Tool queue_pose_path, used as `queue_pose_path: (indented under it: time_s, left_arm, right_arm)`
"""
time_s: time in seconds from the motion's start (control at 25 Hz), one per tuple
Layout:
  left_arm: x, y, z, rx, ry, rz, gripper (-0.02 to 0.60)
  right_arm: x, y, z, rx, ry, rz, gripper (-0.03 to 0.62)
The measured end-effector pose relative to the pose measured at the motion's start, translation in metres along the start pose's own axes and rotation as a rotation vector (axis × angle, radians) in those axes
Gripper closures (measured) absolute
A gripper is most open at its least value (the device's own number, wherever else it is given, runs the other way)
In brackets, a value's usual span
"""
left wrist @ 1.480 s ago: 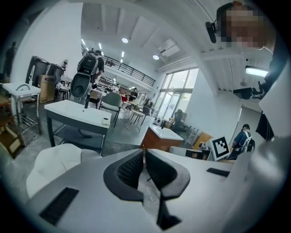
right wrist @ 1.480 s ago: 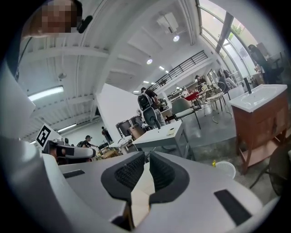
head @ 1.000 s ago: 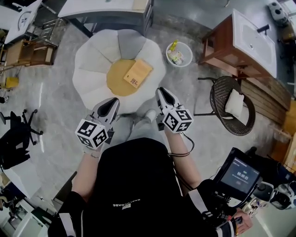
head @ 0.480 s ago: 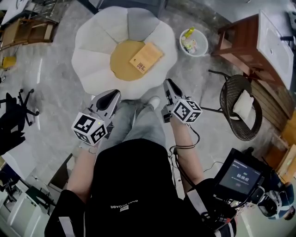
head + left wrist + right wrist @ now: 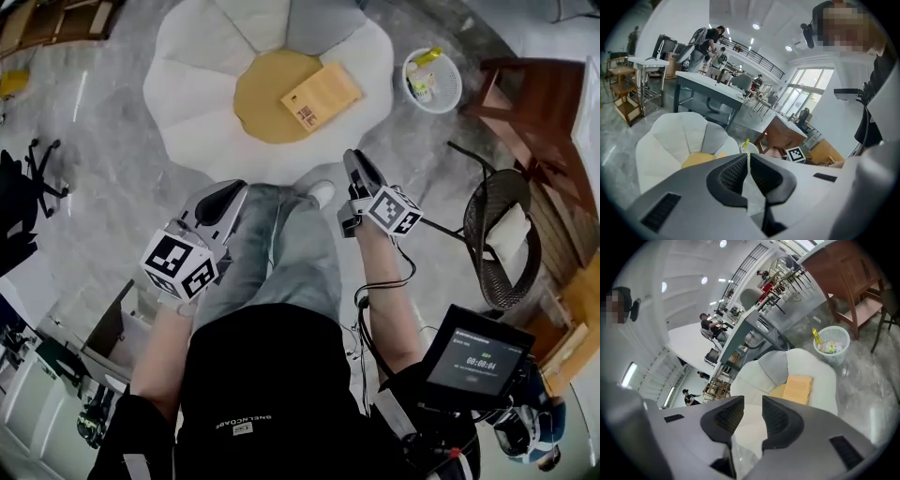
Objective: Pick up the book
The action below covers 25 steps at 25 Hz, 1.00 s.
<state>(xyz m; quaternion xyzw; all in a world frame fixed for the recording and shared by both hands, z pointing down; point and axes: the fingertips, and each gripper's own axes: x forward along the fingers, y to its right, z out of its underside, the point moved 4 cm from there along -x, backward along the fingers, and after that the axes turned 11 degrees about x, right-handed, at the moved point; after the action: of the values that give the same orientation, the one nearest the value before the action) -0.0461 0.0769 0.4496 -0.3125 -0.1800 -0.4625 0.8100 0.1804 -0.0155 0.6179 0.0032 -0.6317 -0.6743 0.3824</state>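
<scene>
The book (image 5: 322, 96) is tan with a barcode on its cover. It lies flat on the yellow centre of a white flower-shaped seat (image 5: 187, 89), and it shows in the right gripper view as the tan book (image 5: 797, 389). My right gripper (image 5: 354, 169) hangs short of the seat, just below its near edge. Its jaws have just been opening, and the right gripper (image 5: 753, 411) shows a gap with nothing in it. My left gripper (image 5: 228, 197) is lower left of the seat, and the left gripper (image 5: 747, 159) is shut and empty.
A white mesh wastebasket (image 5: 432, 80) with rubbish stands right of the seat. A dark wicker chair (image 5: 506, 239) with a white cushion and a brown wooden cabinet (image 5: 534, 94) stand to the right. The person's legs in grey trousers (image 5: 281, 253) are between the grippers.
Both grippers have come down and forward toward the seat, which now sits higher in the head view. The right gripper's jaws have parted.
</scene>
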Motion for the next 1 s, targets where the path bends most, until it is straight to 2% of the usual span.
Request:
queue_pose_path:
  time_s: [0.32, 0.68, 1.0]
  left_arm:
    - [0.018, -0.056, 0.050, -0.087, -0.028, -0.021, 0.566]
    - [0.050, -0.098, 0.132, -0.161, -0.079, -0.044, 0.566]
    - [0.071, -0.132, 0.185, -0.229, -0.082, -0.055, 0.566]
  right_arm:
    - [0.076, 0.067, 0.036, 0.079, -0.116, 0.033, 0.453]
    - [0.131, 0.153, 0.070, 0.138, -0.177, 0.051, 0.425]
    - [0.177, 0.209, 0.089, 0.188, -0.203, 0.065, 0.399]
